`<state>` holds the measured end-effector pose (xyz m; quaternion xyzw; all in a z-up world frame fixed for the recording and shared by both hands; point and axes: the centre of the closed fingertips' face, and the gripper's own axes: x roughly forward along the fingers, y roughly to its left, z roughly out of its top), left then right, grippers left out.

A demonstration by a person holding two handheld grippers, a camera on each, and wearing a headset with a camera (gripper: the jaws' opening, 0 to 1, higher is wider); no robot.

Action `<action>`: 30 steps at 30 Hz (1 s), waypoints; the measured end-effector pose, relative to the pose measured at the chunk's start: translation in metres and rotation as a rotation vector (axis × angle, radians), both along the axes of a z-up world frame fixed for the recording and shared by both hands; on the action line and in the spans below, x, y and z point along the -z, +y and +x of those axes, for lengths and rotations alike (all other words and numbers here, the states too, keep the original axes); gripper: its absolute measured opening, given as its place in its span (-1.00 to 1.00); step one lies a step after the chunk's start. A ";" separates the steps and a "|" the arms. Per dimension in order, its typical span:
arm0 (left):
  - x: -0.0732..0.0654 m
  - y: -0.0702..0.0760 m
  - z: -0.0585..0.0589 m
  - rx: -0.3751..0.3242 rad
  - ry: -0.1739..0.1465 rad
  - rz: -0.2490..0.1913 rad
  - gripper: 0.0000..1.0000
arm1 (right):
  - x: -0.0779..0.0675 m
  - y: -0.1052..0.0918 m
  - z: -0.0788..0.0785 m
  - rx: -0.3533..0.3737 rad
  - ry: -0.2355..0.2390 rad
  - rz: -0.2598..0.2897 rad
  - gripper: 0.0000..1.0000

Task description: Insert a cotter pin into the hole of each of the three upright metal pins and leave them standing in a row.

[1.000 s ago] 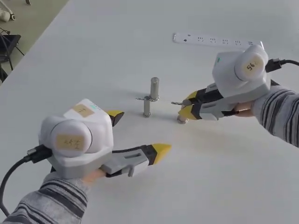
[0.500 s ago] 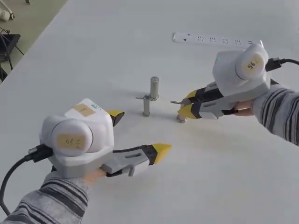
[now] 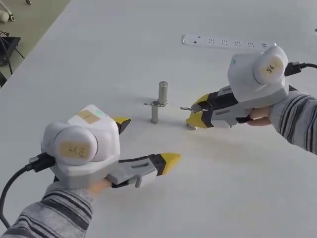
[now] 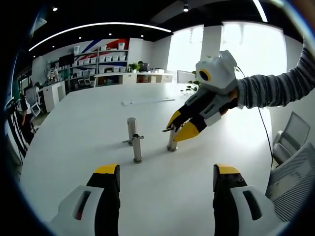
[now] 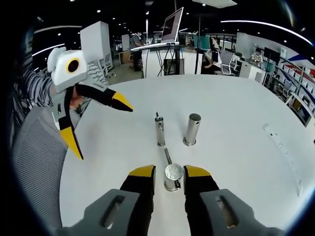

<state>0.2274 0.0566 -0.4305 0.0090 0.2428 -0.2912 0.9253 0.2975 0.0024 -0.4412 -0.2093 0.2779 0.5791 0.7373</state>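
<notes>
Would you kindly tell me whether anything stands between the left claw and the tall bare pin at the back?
Yes. The shorter pin, already carrying a cotter pin, stands almost directly between the open left claw and the tall pin. The right claw, gripping a second cotter pin, is off to the side.

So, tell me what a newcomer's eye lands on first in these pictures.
The right gripper draws the eye, its jaws flanking the top of the nearest metal pin, with a cotter pin poking out past it. Behind on the white table stand a second pin already carrying a cotter pin and a thicker bare pin. The left gripper hovers wide open at the front.
</notes>
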 end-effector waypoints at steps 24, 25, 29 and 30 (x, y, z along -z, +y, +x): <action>0.001 0.008 0.001 -0.018 -0.004 0.008 0.54 | -0.014 0.045 0.046 0.139 -0.024 0.117 -0.50; 0.001 0.009 0.001 -0.019 -0.004 0.007 0.54 | -0.013 0.047 0.048 0.140 -0.023 0.116 -0.50; 0.001 0.011 0.002 -0.024 -0.003 0.006 0.54 | -0.007 0.055 0.056 0.148 -0.007 0.120 -0.51; 0.002 0.011 0.001 -0.025 -0.002 0.006 0.54 | -0.006 0.057 0.057 0.149 -0.005 0.120 -0.52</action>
